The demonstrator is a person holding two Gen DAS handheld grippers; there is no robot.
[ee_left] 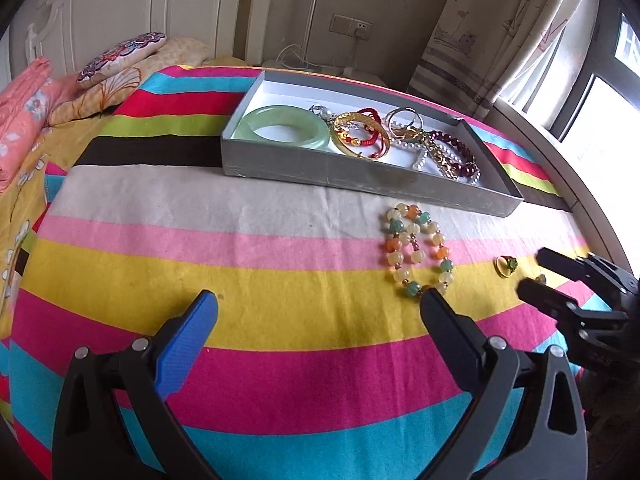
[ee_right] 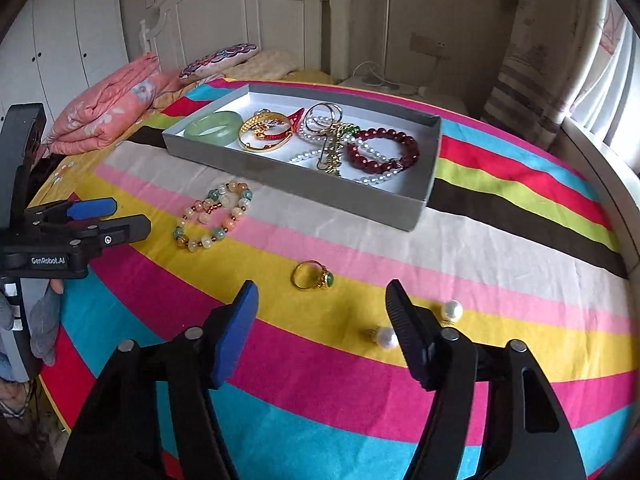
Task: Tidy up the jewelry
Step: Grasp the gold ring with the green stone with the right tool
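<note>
A grey box [ee_left: 280, 162] [ee_right: 280, 172] on the striped bedspread holds a jade bangle [ee_left: 280, 128] [ee_right: 213, 127], gold and red bracelets [ee_left: 362, 134], pearls and dark red beads [ee_right: 384, 150]. A pastel bead bracelet [ee_left: 418, 250] [ee_right: 212, 216] lies loose in front of it. A gold ring with a green stone [ee_left: 506, 266] [ee_right: 314, 276] and two pearl earrings [ee_right: 452, 310] [ee_right: 386, 336] lie to its right. My left gripper [ee_left: 320, 308] [ee_right: 116, 220] is open and empty, its right finger tip beside the bead bracelet. My right gripper [ee_right: 322, 304] [ee_left: 532, 272] is open and empty, just short of the ring.
A folded pink quilt [ee_right: 108, 112] and patterned pillows [ee_left: 124, 58] lie at the head of the bed by a white headboard [ee_right: 240, 12]. A curtain [ee_left: 500, 28] and window are on the right, past the bed's edge.
</note>
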